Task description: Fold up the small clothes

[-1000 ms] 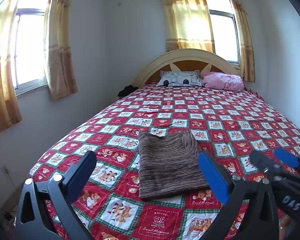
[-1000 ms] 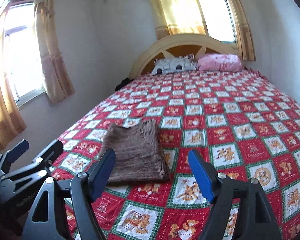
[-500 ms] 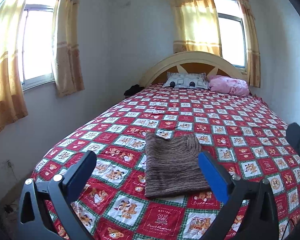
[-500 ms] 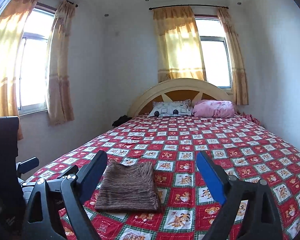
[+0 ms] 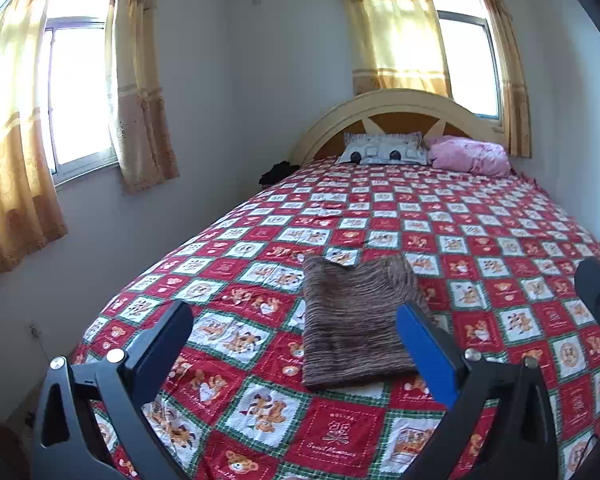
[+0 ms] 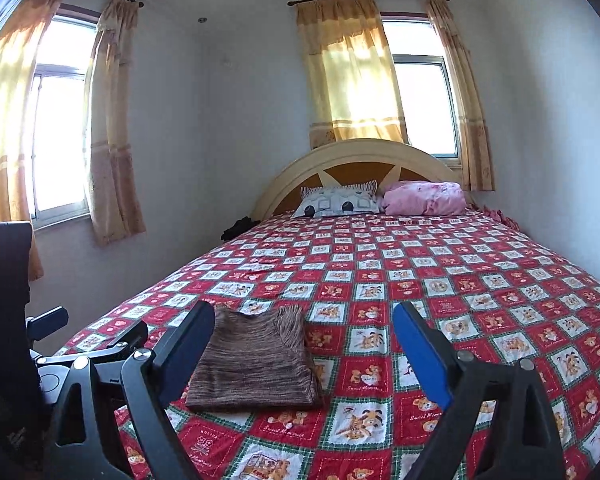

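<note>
Between and just past your left gripper (image 5: 294,334) fingers lies the brown striped knit garment (image 5: 358,322), folded into a flat rectangle on the red-and-white checked teddy-bear bedspread (image 5: 480,248); nothing touches it. Your left jaws are spread wide with nothing pinched, hanging above the cloth. Your right gripper (image 6: 304,334) is also spread wide, no cloth between the pads, and from it the garment sits low and toward its left finger (image 6: 188,344), with your other tool's black body (image 6: 96,344) at the far left edge. Step in hand, as I judge it: the fold on this piece looks finished, edges squared, both tools clear of it. No other small clothes show on the bed, only a grey patterned pillow (image 5: 384,150) and a pink pillow (image 5: 470,154) far ahead by the cream arched headboard (image 5: 400,100). Next move probably calls for either setting this piece aside or fetching another; if you regrip, come down on the near edge with both pads and keep the layers stacked.
</note>
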Motion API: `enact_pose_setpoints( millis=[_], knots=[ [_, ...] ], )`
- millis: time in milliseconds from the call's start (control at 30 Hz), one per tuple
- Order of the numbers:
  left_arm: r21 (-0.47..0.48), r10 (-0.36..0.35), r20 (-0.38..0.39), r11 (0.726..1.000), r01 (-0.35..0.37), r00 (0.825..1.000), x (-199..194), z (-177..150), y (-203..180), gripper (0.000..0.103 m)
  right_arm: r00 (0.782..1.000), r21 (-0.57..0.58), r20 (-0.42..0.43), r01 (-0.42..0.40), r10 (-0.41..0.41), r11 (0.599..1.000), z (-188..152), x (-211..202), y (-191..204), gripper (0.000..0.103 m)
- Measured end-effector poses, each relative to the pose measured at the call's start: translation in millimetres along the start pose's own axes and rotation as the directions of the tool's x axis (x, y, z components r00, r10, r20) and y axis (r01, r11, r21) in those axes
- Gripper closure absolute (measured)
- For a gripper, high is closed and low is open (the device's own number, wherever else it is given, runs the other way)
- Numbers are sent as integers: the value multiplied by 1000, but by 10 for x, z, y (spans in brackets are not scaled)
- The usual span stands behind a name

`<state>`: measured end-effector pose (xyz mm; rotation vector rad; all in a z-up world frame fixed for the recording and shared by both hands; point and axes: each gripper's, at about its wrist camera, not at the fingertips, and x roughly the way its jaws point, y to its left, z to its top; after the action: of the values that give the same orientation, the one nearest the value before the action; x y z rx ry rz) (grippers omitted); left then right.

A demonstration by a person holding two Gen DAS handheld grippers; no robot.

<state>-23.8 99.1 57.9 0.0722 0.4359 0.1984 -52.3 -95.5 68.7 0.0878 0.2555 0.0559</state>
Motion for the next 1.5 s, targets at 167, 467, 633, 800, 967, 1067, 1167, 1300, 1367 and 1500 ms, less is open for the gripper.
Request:
enact_pose_setpoints(
  millis=[167,467,633,800,967,1067,1167,1300,1367,1500],
  knots=[
    [11,2,-7,1000,-2,1000,33,-33,-20,0,999,18,-38,2,-1,1000,-64,87,-41,12],
    [10,-2,-6,1000,2,1000,37,-34,-13,0,999,30,-34,2,-1,1000,-67,73,-63,12],
    [16,-10,-3,1000,10,1000,32,-31,-28,0,999,29,-40,-5,7,1000,-73,82,-64,12],
    [13,-20,-10,1000,20,1000,30,-29,-39,0,999,28,-40,-7,9,1000,-73,81,-71,12],
    [10,-23,-14,1000,23,1000,32,-32,-33,0,999,29,-45,-7,8,1000,-81,90,-44,12],
    [9,-24,-15,1000,24,1000,34,-35,-33,0,999,31,-44,-7,8,1000,-82,87,-24,12],
    [10,-26,-16,1000,26,1000,38,-37,-40,0,999,30,-44,-4,5,1000,-81,89,-25,12],
    [15,-26,-21,1000,27,999,45,-55,-58,0,999,34,-47,-4,6,999,-82,96,-26,12],
    [16,-29,-24,999,29,999,52,-62,-67,0,999,38,-49,-2,4,999,-89,95,-24,12],
    [18,-29,-28,999,29,999,59,-71,-80,0,999,43,-53,0,2,999,-105,106,-27,12]
  ],
)
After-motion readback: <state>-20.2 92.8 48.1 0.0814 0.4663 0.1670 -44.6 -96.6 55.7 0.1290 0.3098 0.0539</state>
